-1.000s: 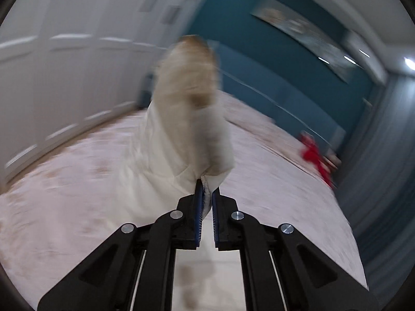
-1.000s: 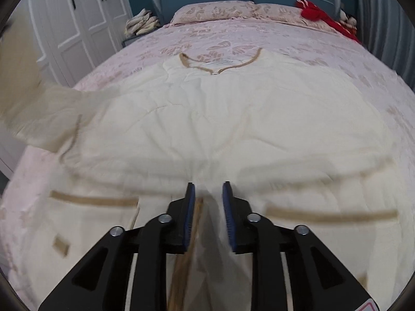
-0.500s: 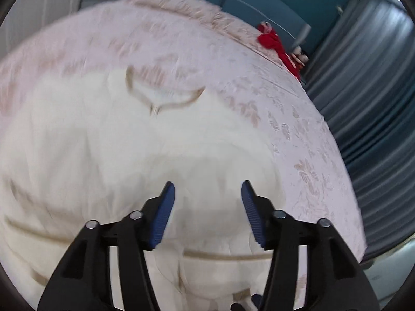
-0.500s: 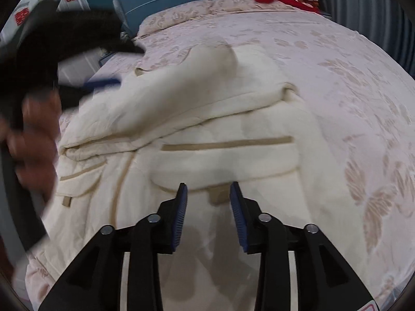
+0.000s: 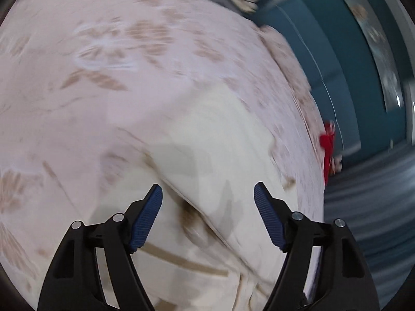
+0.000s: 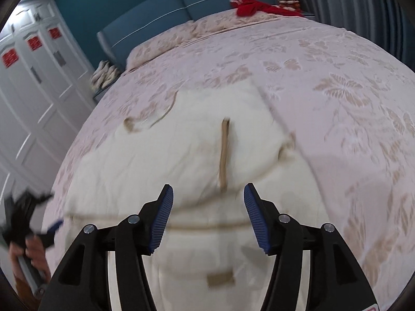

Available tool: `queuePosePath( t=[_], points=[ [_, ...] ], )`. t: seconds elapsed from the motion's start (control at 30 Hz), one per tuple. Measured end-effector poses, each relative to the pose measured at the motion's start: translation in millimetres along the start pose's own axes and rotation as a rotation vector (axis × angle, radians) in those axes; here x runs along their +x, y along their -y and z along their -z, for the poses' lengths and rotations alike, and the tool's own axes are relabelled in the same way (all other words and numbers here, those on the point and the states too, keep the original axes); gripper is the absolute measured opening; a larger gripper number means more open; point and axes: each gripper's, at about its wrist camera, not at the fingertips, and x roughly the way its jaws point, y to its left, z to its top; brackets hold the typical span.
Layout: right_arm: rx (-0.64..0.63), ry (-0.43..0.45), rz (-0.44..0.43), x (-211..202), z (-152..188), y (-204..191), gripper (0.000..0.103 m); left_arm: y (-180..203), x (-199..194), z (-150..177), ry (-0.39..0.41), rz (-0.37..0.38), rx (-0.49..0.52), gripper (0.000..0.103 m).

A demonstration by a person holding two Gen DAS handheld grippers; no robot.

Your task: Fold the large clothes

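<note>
Both grippers, left (image 5: pixel 207 207) and right (image 6: pixel 207 207), had just opened their fingers, empty, above the cream coat (image 6: pixel 197 155) on the bed (image 6: pixel 337 64). One fold looked done, though blurry; next they needed a fresh edge.

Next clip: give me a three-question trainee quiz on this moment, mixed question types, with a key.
1. True or false: the left gripper is clamped on the cream padded garment with tan trim.
2. Which lies on the pink floral bedspread near the blue headboard? A) red cloth B) black shoe C) green towel
3. Fill in: the right gripper has its jaws ____.

Key: 1 false, its jaws are open with nothing pinched; 2 A, the red cloth; 3 open.
</note>
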Motion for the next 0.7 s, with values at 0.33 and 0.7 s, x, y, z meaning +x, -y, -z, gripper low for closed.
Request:
queuePosePath(
  t=[0.33,0.7],
  points=[
    [0.012,-0.146,0.003,62.1,-16.4,-13.5,0.016,-10.6,27.2,-8.9,-0.077,0.014,-0.086,0.039],
    [-0.157,0.053,0.013,3.1,-38.8,-37.7,0.003,17.5,-5.4,3.3,0.062,-0.086,0.174,0.008]
  ],
)
